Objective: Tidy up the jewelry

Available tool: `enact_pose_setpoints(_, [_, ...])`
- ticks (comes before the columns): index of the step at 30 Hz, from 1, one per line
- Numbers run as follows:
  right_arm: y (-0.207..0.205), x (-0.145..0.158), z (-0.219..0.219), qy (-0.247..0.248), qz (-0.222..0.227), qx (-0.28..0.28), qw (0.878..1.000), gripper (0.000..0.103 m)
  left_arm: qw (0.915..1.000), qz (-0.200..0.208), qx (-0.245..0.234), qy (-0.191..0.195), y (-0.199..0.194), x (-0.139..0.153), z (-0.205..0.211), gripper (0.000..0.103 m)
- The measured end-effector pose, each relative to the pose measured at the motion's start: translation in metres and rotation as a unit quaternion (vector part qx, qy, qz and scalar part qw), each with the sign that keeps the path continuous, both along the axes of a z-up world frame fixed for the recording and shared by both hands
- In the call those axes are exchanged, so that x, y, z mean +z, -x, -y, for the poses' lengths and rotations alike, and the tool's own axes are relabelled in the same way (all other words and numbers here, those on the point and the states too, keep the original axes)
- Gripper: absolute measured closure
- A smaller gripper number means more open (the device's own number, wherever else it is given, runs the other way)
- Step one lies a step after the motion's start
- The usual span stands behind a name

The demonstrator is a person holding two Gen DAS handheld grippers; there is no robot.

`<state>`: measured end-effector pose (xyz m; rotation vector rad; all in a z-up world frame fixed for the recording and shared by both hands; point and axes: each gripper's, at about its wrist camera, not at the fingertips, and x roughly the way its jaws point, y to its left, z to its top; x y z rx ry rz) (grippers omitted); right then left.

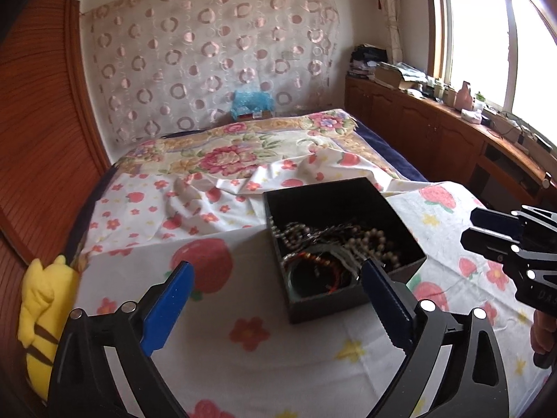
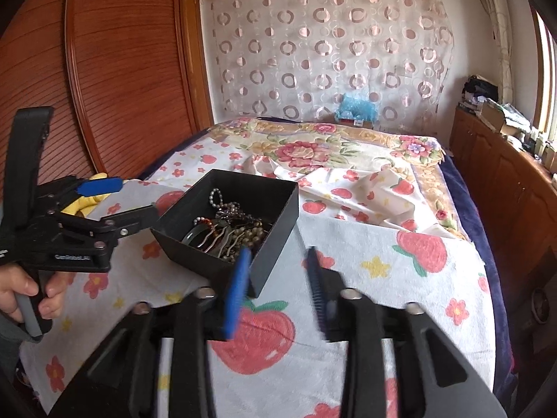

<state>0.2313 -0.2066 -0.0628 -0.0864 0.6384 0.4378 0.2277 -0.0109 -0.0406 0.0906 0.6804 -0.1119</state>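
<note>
A black open box point(image 1: 348, 299) sits on the strawberry-print cloth on the bed; it also shows in the right wrist view point(image 2: 275, 261). It holds a tangle of jewelry point(image 1: 334, 247): bead necklaces, bracelets and a hair comb point(image 2: 226, 233). My left gripper point(image 1: 278, 271) is open and empty, its blue fingers wide apart just short of the box's near left side; it also shows in the right wrist view point(image 2: 137, 196). My right gripper point(image 2: 278, 254) is open and empty at the box's near right corner; it also shows in the left wrist view point(image 1: 468, 226), right of the box.
A yellow plush toy point(image 1: 38, 320) lies at the bed's left edge by the wooden wardrobe point(image 2: 104, 69). A rumpled floral sheet point(image 1: 243, 153) covers the far bed. A wooden cabinet point(image 1: 435, 132) with clutter runs along the right under the window.
</note>
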Motion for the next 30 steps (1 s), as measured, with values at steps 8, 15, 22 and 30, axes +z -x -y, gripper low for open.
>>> enact_pose_setpoints(8, [0.029, 0.004, -0.004, -0.026, 0.019, -0.009, 0.999, 0.02, 0.9997, 0.024, 0.004, -0.004, 0.045, 0.006, -0.006, 0.008])
enact_pose_setpoints(15, [0.061, 0.011, -0.002, -0.028, 0.048, -0.03, 0.998, 0.003, 0.9993, 0.035, 0.004, 0.013, 0.082, 0.019, -0.004, 0.008])
enact_pose_setpoints(22, [0.085, 0.018, -0.001, -0.027, 0.068, -0.051, 0.996, 0.003, 0.9976, 0.051, 0.036, 0.031, 0.11, 0.031, -0.01, 0.008])
enact_pose_setpoints(30, [0.117, 0.033, 0.003, -0.04, 0.095, -0.057, 0.993, 0.003, 0.9967, 0.064, 0.044, 0.022, 0.14, 0.042, -0.007, 0.008])
